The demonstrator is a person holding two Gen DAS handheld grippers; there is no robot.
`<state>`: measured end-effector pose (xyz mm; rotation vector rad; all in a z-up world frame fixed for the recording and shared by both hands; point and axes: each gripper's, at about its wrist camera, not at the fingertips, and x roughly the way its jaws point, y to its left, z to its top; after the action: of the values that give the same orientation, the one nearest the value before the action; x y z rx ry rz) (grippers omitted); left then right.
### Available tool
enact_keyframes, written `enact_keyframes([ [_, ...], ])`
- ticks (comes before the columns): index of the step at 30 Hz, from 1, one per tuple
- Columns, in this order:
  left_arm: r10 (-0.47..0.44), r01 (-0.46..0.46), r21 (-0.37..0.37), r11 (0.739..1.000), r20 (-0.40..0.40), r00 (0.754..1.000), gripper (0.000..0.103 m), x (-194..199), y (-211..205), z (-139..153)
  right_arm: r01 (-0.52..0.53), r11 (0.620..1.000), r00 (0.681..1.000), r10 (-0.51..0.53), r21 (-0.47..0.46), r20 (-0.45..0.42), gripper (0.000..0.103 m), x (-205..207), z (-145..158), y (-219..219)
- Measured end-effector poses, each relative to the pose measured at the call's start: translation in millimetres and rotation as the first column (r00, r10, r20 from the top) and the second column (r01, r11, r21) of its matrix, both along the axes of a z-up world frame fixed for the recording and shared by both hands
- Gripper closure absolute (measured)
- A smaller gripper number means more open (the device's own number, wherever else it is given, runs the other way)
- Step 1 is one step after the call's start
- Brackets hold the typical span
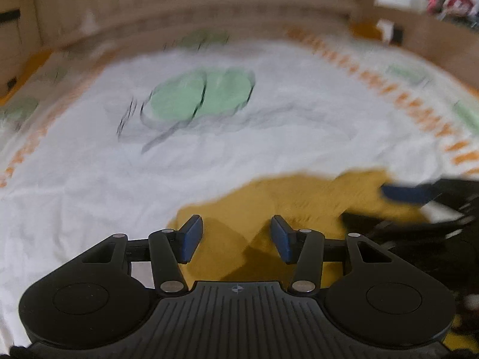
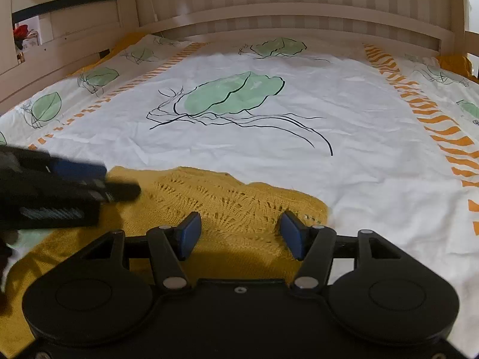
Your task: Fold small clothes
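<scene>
A mustard-yellow knitted garment (image 2: 209,203) lies on the near part of a bed, spread over a white bedsheet (image 2: 269,149) printed with green leaves and orange striped bands. In the right wrist view its far edge shows an open lace pattern, and the cloth runs from the near left corner across to just right of the middle. Far behind the bed stands a pale wooden headboard (image 2: 284,15) with upright slats.

The right tool (image 2: 241,236) sits low over the garment with its two blue pads spread apart; the lace part of the knit shows in the gap between them, and neither pad presses on the cloth. The left tool (image 2: 98,179) comes in from the left side of that view, blurred, its blue and black tips lying over the left part of the garment; whether they touch the cloth cannot be told.

In the left wrist view, which is smeared, the left tool (image 1: 236,239) also has its pads spread, with plain yellow cloth (image 1: 239,209) below the gap and nothing pinched. The right tool (image 1: 419,197) shows at the right edge as a dark blur over the yellow knit. A large green leaf print (image 1: 200,94) lies farther off on the sheet.
</scene>
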<state>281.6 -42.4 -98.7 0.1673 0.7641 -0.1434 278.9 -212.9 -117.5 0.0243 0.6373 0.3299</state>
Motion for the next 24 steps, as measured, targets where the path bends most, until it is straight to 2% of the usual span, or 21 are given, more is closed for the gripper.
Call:
enact_keyframes([
  [5,0.051,-0.051,-0.025,0.998,-0.018,0.999,0.050,7,14,-5,-0.007,1.000,1.000,0.007,-0.002,-0.001,0.037,0,2,1],
  [10,0.103,-0.101,-0.038,0.994,0.032,0.994,0.051,-9,28,14,0.006,0.999,1.000,-0.006,0.037,-0.013,0.025,-7,17,-5],
  [13,0.137,-0.133,-0.066,0.989,0.062,0.989,0.051,-29,39,32,0.035,0.998,0.999,-0.036,0.057,0.013,0.009,-26,36,-11],
  [16,0.165,-0.160,-0.055,0.986,0.091,0.982,0.051,-54,43,51,0.058,0.995,0.997,-0.061,0.081,0.037,0.000,-51,57,-17],
  [24,0.211,-0.208,-0.033,0.978,0.115,0.971,0.051,-136,46,82,0.121,0.980,0.993,-0.119,0.159,-0.025,0.000,-118,88,-28],
])
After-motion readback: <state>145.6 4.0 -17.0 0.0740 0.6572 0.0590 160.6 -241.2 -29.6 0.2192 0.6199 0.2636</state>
